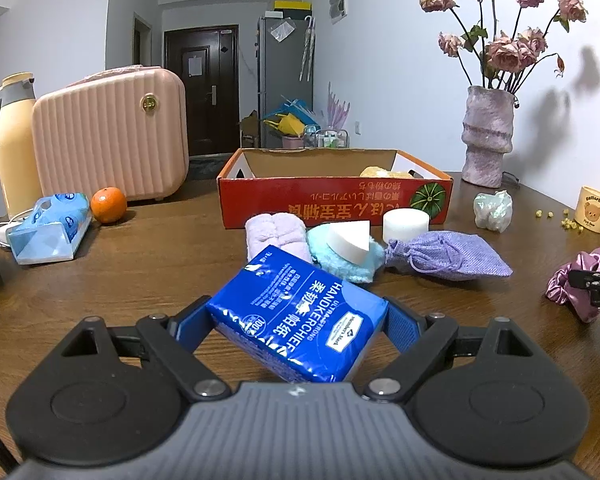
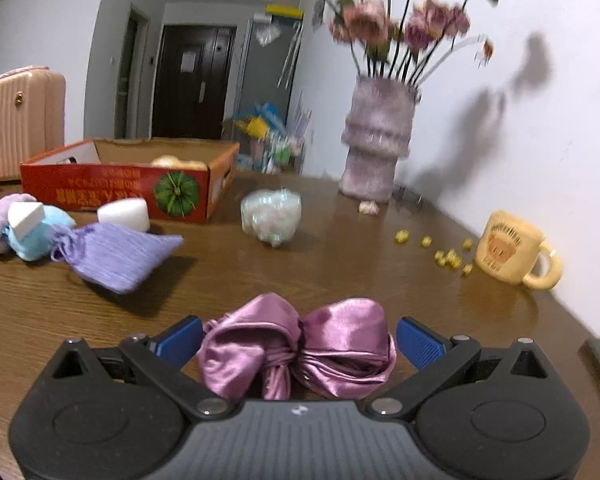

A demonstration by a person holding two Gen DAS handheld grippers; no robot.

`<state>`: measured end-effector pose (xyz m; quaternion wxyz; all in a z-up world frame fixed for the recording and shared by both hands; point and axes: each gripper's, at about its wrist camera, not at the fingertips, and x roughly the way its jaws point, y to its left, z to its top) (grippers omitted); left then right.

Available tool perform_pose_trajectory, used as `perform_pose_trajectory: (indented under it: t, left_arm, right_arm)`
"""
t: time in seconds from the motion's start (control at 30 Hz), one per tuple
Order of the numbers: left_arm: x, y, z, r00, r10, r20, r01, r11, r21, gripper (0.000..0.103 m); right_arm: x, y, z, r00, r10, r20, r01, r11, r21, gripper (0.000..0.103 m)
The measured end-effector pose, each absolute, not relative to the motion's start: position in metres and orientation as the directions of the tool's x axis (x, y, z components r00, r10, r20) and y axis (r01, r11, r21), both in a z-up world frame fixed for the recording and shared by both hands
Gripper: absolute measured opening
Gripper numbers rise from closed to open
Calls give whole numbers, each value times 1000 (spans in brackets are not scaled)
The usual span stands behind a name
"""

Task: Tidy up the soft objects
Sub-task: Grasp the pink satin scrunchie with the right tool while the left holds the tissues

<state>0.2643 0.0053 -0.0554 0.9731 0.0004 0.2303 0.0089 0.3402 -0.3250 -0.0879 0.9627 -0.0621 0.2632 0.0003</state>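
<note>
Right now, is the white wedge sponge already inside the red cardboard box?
No, the white wedge sponge sits outside the red cardboard box, resting on the light blue fluffy cloth on the table.
</note>
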Motion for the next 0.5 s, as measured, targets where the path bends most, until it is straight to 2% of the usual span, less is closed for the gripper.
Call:
perform_pose_trajectory:
  t: [0.23,0.5]
  left_arm:
    - [269,5,-57,887,13,-462,-15,1000,-1,89]
    - [270,5,-57,882,17,-470,-21,1000,-3,89]
  right_arm:
    - [365,-342,-97,811,64,-582,-74,997,6,103]
    - [375,-354,-104,773,142,-618,-79,989,129,101]
